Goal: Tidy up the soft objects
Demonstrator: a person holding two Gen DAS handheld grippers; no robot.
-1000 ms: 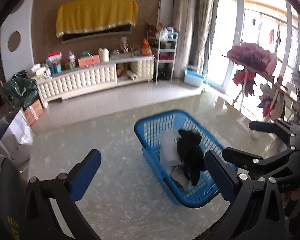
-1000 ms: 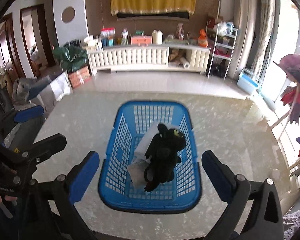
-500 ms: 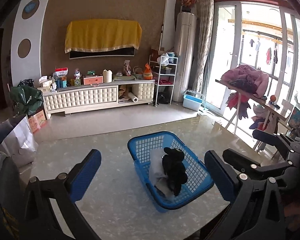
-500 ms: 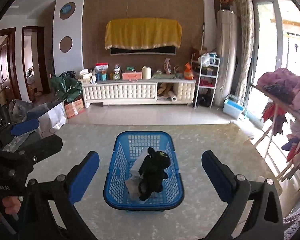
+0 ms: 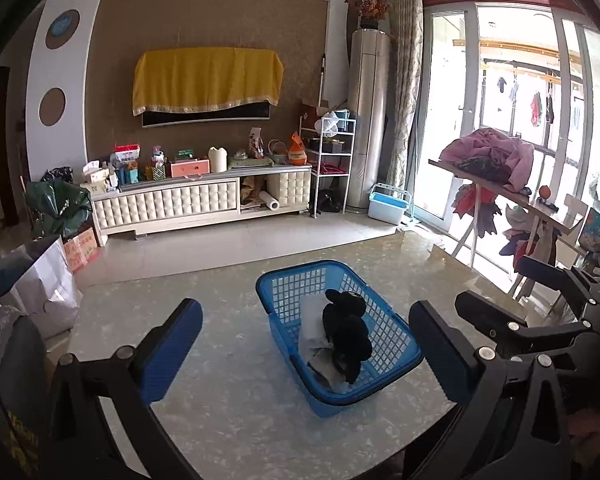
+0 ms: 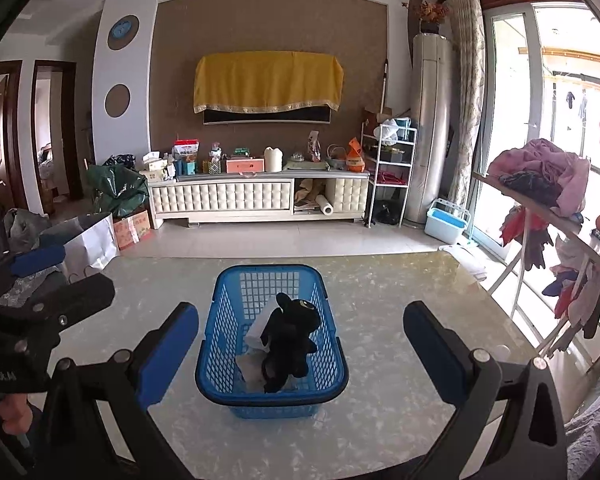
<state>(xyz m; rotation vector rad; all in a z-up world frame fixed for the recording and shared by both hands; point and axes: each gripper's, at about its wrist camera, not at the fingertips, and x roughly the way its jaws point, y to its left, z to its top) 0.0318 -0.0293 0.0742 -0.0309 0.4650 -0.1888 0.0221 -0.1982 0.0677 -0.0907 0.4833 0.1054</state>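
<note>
A blue plastic basket point(image 6: 224, 320) stands on the marble table point(image 6: 400, 320). Inside it lie a black plush toy point(image 6: 288, 336) and pale cloths point(image 6: 256, 328). In the left wrist view the basket point(image 5: 396, 344) sits right of centre, with the plush toy point(image 5: 348, 332) and the cloths point(image 5: 312, 320) in it. My left gripper point(image 5: 306, 348) is open and empty, held back above the table's near edge. My right gripper point(image 6: 300, 350) is open and empty, centred behind the basket. Each gripper shows at the edge of the other's view.
A white TV cabinet point(image 6: 228, 196) with clutter stands against the far wall. A drying rack with clothes point(image 6: 548, 184) stands to the right by the window. Bags and boxes point(image 6: 96, 236) sit on the floor to the left of the table.
Both grippers have drawn back and up from the basket, which now looks smaller and farther. The jaws stay open. The basket and its contents have not moved.
</note>
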